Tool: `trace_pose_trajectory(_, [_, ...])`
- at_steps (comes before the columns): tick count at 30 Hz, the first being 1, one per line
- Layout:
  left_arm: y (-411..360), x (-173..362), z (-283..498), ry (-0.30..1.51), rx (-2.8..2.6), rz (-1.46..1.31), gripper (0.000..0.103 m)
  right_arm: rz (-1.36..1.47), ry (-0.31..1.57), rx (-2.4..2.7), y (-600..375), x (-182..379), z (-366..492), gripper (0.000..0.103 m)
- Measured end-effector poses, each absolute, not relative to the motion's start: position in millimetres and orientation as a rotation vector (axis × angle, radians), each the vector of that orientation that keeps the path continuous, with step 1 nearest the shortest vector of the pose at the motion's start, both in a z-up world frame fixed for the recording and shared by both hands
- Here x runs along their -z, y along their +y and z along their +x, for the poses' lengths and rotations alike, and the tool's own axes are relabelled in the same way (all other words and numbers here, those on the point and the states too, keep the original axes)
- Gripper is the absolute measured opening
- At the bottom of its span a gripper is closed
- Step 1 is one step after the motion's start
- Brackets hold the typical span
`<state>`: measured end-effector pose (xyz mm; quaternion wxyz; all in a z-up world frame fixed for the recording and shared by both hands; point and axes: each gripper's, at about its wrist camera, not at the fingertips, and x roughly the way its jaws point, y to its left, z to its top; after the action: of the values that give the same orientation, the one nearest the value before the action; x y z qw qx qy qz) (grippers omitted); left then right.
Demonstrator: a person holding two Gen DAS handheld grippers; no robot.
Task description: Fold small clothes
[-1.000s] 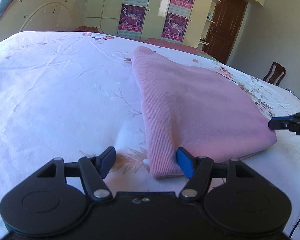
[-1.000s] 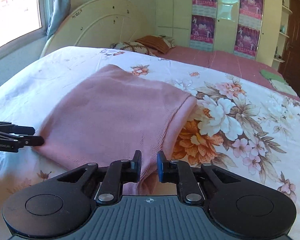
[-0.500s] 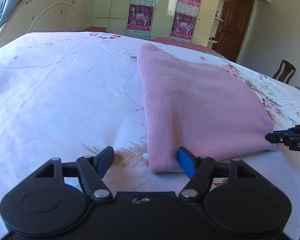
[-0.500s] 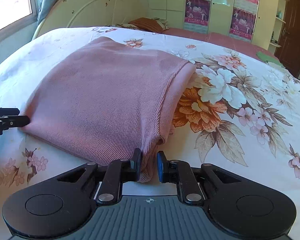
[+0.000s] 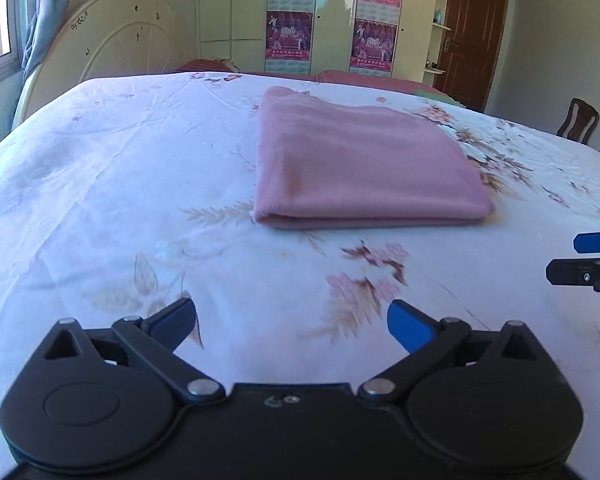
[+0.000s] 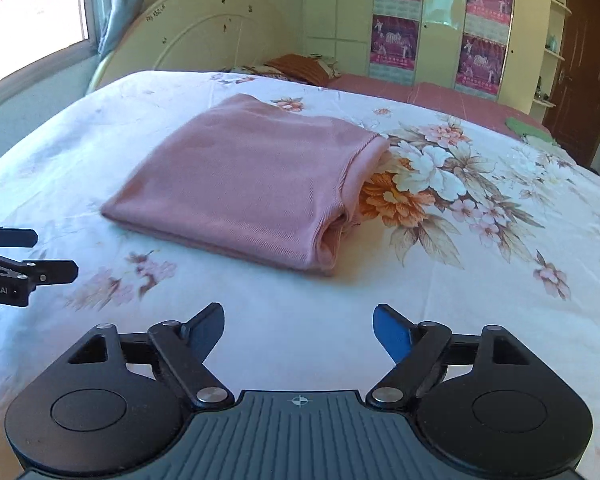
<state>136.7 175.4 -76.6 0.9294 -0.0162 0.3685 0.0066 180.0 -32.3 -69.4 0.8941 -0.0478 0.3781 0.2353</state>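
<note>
A pink knit garment lies folded into a flat rectangle on the floral bed sheet; it also shows in the right wrist view. My left gripper is open and empty, pulled back well short of the garment's near edge. My right gripper is open and empty, also back from the garment's near corner. The right gripper shows at the right edge of the left wrist view, and the left gripper at the left edge of the right wrist view.
The bed sheet spreads wide around the garment. A rounded headboard and window stand at the back left. Wardrobes with posters, a brown door and a chair line the far side.
Both grippers have drawn back from the garment's near edge. The right gripper let go of the garment's corner and opened wide; the left opened wider. The garment now lies flat and free.
</note>
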Motion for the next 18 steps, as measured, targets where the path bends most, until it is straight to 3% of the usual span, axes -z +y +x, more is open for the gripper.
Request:
trace_pose_trajectory(2, [166.2,74.7,106.0,0.772,-0.028,-0.039,0.103,-0.066,0.789,-0.482,-44.8,63.2,145.8,0.089])
trace_pose_trajectory(3, [161.8,73.2,89.1,0.782,-0.024,-0.045,0.103,-0.048,0.787,-0.473,-51.4,59.7,125.8,0.102])
trace_pose_trajectory(11, [128.4,23.2,-9.4,0.696,0.032,-0.005,0.103,-0.035,0.775,-0.340,-83.6,32.4,4.9,0.103])
trace_pose_trajectory(18, [104.0,-35.0,-48.9,0.576,0.057,-0.024,0.103,0.015,0.684,-0.271,-99.3,-20.5,-53.8,0.103])
